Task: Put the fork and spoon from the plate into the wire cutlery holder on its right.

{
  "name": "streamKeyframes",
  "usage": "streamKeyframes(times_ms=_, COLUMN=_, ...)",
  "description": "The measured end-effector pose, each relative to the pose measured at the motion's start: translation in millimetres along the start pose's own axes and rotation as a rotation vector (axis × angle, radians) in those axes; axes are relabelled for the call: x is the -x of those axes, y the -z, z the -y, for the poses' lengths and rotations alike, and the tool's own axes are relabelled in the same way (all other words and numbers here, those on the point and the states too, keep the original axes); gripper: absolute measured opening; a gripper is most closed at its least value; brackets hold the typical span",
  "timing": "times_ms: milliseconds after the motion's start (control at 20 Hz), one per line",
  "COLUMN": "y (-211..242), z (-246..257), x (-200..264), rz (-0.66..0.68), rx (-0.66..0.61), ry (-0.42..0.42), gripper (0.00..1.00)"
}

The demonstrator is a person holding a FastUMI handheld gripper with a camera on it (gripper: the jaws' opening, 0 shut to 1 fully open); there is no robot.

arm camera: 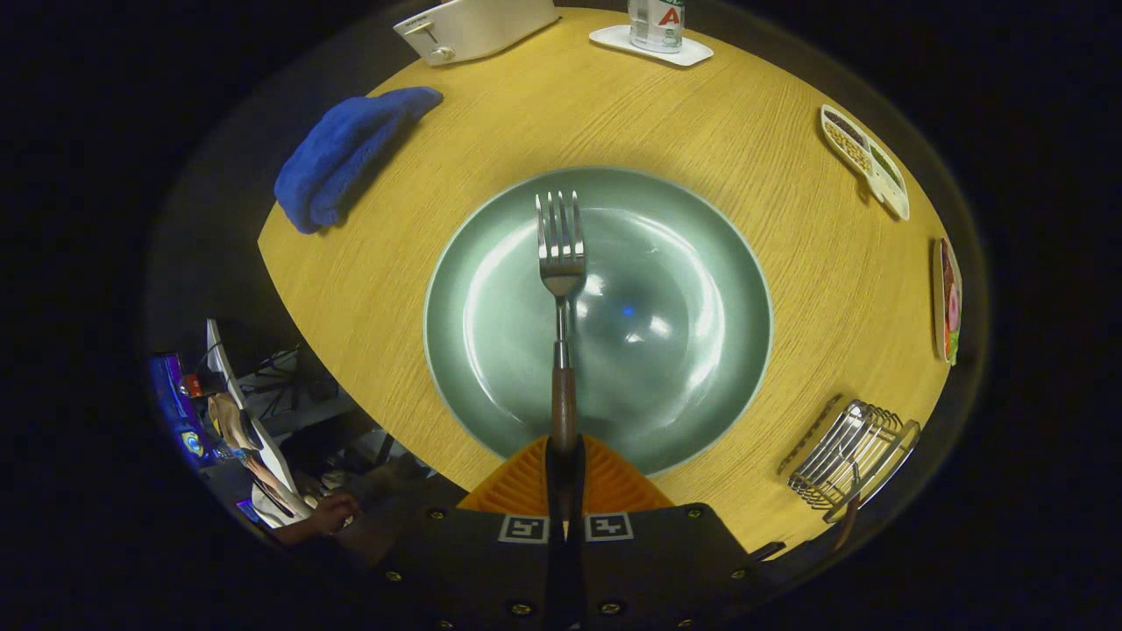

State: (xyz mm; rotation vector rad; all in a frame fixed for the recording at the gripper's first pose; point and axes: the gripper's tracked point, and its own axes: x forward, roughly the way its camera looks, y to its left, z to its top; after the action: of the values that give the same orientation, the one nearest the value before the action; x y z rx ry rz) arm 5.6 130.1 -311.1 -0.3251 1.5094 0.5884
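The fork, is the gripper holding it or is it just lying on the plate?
Held. The gripper is shut on the fork: both fingers press its wooden handle, and the tines stick out over the green plate.

- Gripper [565, 464]: dark housing, 2 ribbed wedge-shaped pads meeting at a narrow central slot.
- Markings: 2 square black-and-white fiducial tags, 1 on each side of the slot.
- Fasteners: several round brass-toned screws across the housing.

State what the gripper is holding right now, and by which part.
The gripper holds the fork by the end of its wooden handle, jaws closed on it, tines pointing forward above the green plate.
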Motion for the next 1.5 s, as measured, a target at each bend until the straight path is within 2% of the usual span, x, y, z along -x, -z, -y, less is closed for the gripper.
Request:
streamKeyframes(times_ms=250, y=11.0, z=18.2, x=31.9, rz=-0.015, rx=0.018, ry=0.009, gripper=0.01)
streamKeyframes(times_ms=450, y=29.1, z=36.0, x=55.7, rz=-0.033, rx=-0.022, ry=0.0, gripper=0.01)
streamKeyframes(times_ms=900, y=95.3, z=96.1, x=108.8, rz=-0.137, rx=-0.089, ry=0.035, gripper=0.01)
streamKeyframes(times_ms=1500, y=138.3, z=150.2, x=134.1, rz=-0.161, rx=-0.226, ry=0.039, gripper=0.01)
